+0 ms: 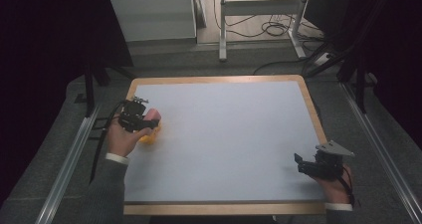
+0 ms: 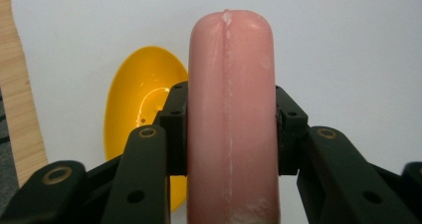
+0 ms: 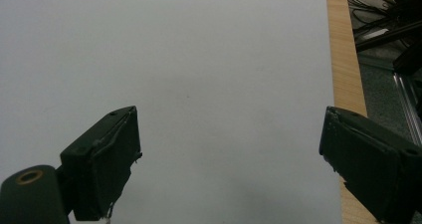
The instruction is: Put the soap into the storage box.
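Note:
A pink sausage-shaped toy [image 2: 231,119] stands lengthwise between the jaws of my left gripper [image 2: 231,129], whose pads press on both its sides. Beneath and to the left of it lies a yellow oval dish [image 2: 134,104] on the white surface. From above, my left gripper [image 1: 144,122] sits at the table's left side, with the pink toy [image 1: 153,115] poking out over the yellow dish [image 1: 149,136]. My right gripper [image 1: 301,164] rests near the front right corner; its jaws [image 3: 229,159] stand wide apart with nothing between them.
The white table top [image 1: 224,134] has a wooden border [image 1: 313,109]. Metal rails run along both sides of the table. Beyond the far edge are a desk frame [image 1: 259,15] and loose cables on the floor.

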Demonstrator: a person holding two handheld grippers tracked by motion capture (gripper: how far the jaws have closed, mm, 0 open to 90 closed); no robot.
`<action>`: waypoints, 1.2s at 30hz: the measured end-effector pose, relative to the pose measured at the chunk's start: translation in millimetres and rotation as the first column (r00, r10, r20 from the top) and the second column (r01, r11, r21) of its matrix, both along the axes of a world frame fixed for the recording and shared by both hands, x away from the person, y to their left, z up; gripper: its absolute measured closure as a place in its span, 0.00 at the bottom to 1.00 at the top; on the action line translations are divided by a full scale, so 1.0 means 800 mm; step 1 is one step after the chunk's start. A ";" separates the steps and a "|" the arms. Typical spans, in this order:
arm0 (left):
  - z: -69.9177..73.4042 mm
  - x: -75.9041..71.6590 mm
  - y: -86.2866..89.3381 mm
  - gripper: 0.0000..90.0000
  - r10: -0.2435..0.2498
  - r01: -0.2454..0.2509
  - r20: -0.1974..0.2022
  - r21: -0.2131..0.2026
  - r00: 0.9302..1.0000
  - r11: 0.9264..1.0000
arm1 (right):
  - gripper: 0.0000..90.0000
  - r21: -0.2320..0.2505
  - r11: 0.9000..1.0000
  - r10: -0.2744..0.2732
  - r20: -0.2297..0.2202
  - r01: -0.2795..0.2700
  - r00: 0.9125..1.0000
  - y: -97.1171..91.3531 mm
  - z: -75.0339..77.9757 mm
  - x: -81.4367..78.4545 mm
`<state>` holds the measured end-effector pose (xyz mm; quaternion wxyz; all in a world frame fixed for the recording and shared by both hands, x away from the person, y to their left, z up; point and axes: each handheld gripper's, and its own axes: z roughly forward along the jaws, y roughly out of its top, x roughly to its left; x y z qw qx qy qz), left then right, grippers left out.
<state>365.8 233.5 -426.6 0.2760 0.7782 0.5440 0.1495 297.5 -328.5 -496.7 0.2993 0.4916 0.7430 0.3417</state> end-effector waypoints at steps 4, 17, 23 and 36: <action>-0.002 0.005 0.006 0.67 0.017 -0.017 -0.004 0.003 1.000 1.000 | 0.10 0.000 1.000 0.000 -0.001 0.000 1.000 -0.001 0.000 0.000; -0.019 0.019 0.027 0.67 0.071 -0.071 -0.018 -0.004 0.997 0.997 | 0.10 -0.003 1.000 -0.003 -0.004 0.003 1.000 -0.001 -0.002 0.001; -0.027 0.025 0.030 0.67 0.078 -0.078 -0.033 0.006 0.996 0.997 | 0.10 -0.008 1.000 -0.004 -0.006 0.004 1.000 -0.001 -0.002 0.001; -0.056 0.034 0.034 0.67 0.088 -0.087 -0.080 0.015 0.993 0.996 | 0.10 -0.010 1.000 -0.005 -0.007 0.005 1.000 -0.002 -0.003 0.001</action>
